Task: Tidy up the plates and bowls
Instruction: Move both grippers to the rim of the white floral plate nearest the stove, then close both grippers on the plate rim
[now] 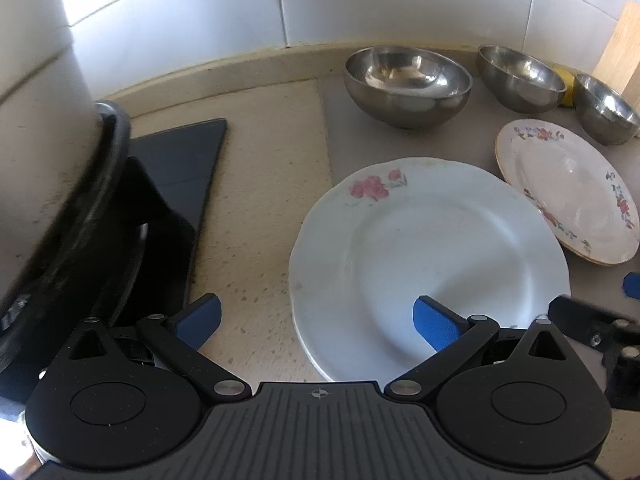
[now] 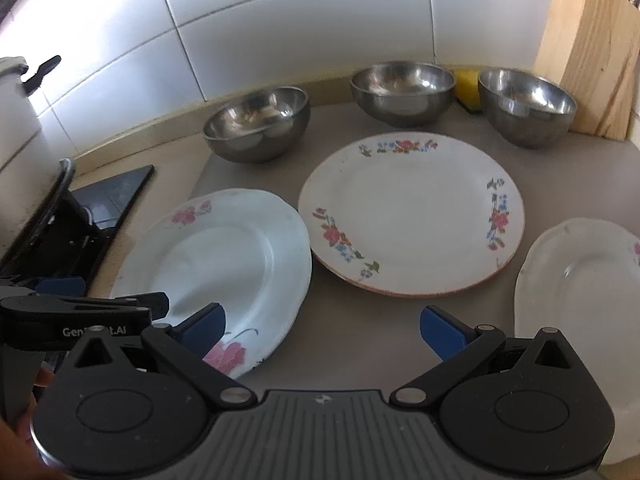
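Observation:
Three plates lie on the counter: a white plate with pink flowers [image 1: 432,264] [image 2: 224,264] on the left, a flowered plate with a gold rim [image 2: 412,212] [image 1: 568,192] in the middle, and a plain white plate [image 2: 580,304] on the right. Three steel bowls [image 2: 258,124] [image 2: 404,92] [image 2: 528,106] stand in a row behind them by the wall. My left gripper [image 1: 318,316] is open and empty, its right finger over the pink-flower plate's near rim. My right gripper [image 2: 320,328] is open and empty above the counter between the plates.
A large white pot [image 1: 36,140] on a black stove [image 1: 176,184] stands close on the left. A wooden knife block [image 2: 592,52] and a yellow sponge [image 2: 468,84] sit at the back right. The tiled wall [image 2: 304,24] runs behind the bowls.

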### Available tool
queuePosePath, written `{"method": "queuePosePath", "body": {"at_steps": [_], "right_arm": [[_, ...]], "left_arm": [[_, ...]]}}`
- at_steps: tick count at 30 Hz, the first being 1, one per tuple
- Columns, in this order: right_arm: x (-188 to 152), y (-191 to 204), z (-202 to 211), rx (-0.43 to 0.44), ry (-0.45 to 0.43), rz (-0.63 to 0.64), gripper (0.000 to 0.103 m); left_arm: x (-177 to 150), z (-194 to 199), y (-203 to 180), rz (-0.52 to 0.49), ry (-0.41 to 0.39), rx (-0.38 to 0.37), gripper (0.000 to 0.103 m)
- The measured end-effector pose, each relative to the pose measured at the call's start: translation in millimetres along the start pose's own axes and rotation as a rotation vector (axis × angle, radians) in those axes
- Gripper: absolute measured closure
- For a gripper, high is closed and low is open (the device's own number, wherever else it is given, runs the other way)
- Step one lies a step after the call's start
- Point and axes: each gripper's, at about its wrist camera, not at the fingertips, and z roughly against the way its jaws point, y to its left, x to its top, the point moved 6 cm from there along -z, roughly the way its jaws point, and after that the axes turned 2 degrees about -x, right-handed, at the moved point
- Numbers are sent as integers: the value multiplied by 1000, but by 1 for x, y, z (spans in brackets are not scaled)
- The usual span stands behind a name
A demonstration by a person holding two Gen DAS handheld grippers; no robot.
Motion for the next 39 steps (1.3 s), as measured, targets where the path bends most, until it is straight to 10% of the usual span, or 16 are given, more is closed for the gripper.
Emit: {"method": "queuePosePath", "body": {"at_steps": [15, 25, 39], "right_arm": [[0, 16, -14, 25, -4, -59, 21], [3, 15, -11, 113, -10, -89, 86], [2, 15, -13, 122, -11, -108, 87]], "left_arm": [[14, -12, 3, -24, -6, -228, 12], [13, -10, -2, -67, -29, -275, 21], [15, -10, -2, -65, -53, -273, 21]]}}
